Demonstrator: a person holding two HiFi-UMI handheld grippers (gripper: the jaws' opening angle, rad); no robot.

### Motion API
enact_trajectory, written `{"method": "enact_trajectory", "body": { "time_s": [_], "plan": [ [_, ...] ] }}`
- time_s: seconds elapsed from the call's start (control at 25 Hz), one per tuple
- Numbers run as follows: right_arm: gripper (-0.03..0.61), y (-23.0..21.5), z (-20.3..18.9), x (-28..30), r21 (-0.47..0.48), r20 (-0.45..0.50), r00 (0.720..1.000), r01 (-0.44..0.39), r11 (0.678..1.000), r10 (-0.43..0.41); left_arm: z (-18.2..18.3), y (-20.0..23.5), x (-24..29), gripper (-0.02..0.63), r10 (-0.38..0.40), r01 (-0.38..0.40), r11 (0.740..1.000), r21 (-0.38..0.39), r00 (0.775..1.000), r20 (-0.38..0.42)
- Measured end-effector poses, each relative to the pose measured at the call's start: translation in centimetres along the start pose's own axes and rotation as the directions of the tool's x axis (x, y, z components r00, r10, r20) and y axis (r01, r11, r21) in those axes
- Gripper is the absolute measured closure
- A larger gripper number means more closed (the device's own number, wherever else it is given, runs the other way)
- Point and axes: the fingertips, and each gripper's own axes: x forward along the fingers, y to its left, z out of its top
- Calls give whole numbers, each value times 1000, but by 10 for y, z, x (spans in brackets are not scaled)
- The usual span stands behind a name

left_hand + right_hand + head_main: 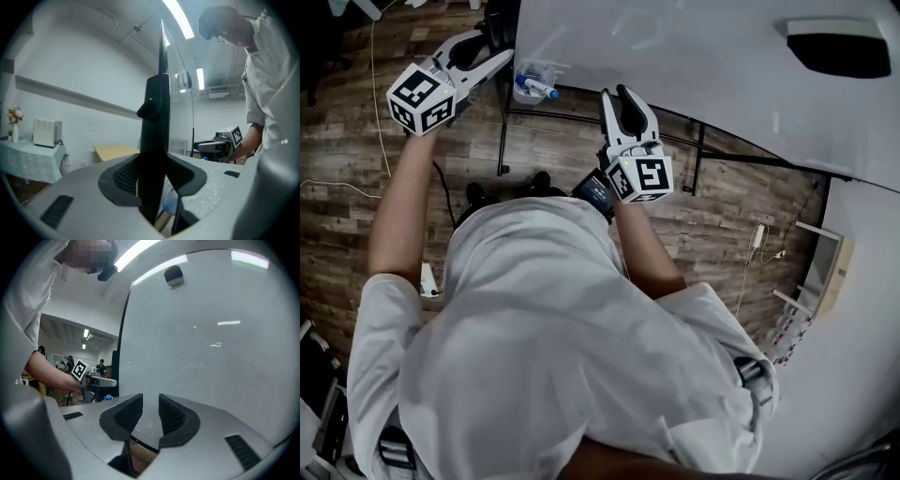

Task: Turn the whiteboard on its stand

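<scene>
On a wood-plank floor (356, 141), beneath ceiling strip lights, a person in a white shirt (553, 328) is standing at one large white whiteboard with a black frame (694, 66), which is sitting tilted on its black metal stand (504, 122). The left gripper (499, 45) is reaching to the board's left side. In the left gripper view, its fingers (123, 178) are clamping the black frame edge (158, 140), which is rising upright between the pads. The right gripper (616, 94) is pointing at the board's near edge. In the right gripper view, its fingers (125, 413) are standing a narrow gap apart with nothing pinched, and the white surface is filling the view just ahead. Each of the two grippers is carrying a cube printed with square black-and-white markers. One black eraser (842, 52) is resting on the board near its far right corner. One clear plastic tub (525, 92), just beside the left gripper at the frame, is holding a blue-capped marker (539, 87). Faint pen marks on the board are proving too weak to read.
</scene>
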Motion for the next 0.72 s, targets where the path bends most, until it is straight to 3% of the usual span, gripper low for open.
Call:
{"method": "enact_trajectory", "body": {
  "time_s": [0.72],
  "plan": [
    [492, 6, 7, 9, 18, 8, 998, -56, 998, 55, 6, 2, -8, 437, 33, -33, 999, -9, 999, -10]
  ]
}}
